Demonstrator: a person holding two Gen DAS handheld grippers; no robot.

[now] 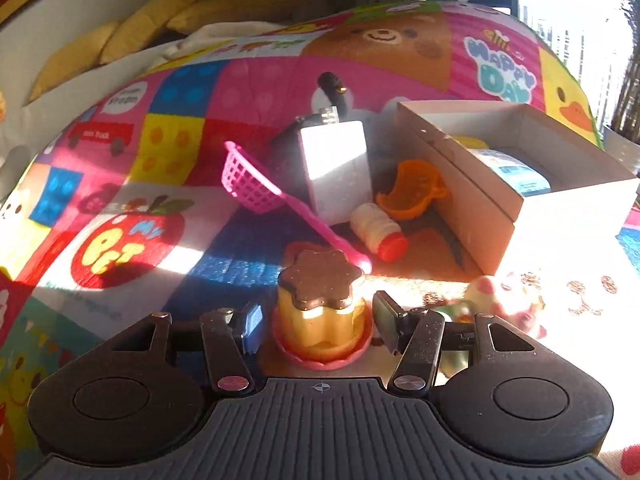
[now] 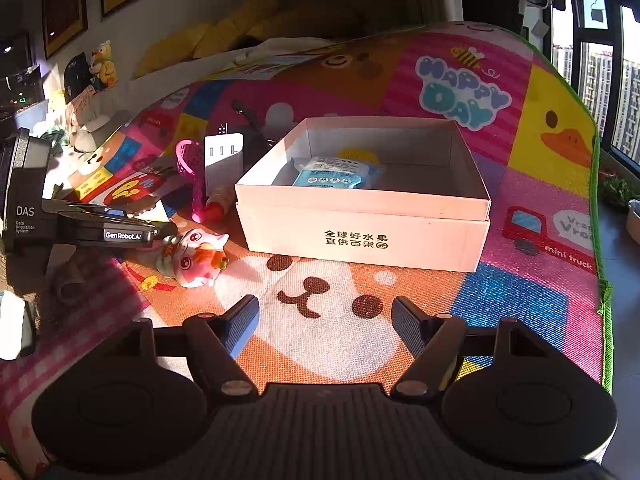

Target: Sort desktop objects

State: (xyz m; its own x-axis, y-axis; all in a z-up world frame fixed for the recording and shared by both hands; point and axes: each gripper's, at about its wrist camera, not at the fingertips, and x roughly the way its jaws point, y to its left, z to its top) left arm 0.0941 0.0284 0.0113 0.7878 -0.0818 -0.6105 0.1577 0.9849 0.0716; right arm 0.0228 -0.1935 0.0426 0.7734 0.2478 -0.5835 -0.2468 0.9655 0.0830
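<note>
My left gripper [image 1: 318,318] is open, its jaws on either side of a toy pudding [image 1: 322,304] with a brown top and pink base; there are gaps on both sides. Beyond it lie a pink net scoop [image 1: 256,182], a white charger block [image 1: 338,168], a small white bottle with a red cap [image 1: 378,232] and an orange toy cup [image 1: 412,190]. The white cardboard box [image 2: 360,232] holds a blue packet [image 2: 334,174]. My right gripper [image 2: 325,326] is open and empty above the mat, in front of the box. A pink cat figurine [image 2: 196,258] lies left of the box.
A colourful play mat [image 2: 520,200] covers the surface; its green edge [image 2: 606,292] runs down the right. The left gripper's body [image 2: 100,230] shows at the left in the right wrist view. Yellow cushions [image 1: 120,36] lie behind the mat.
</note>
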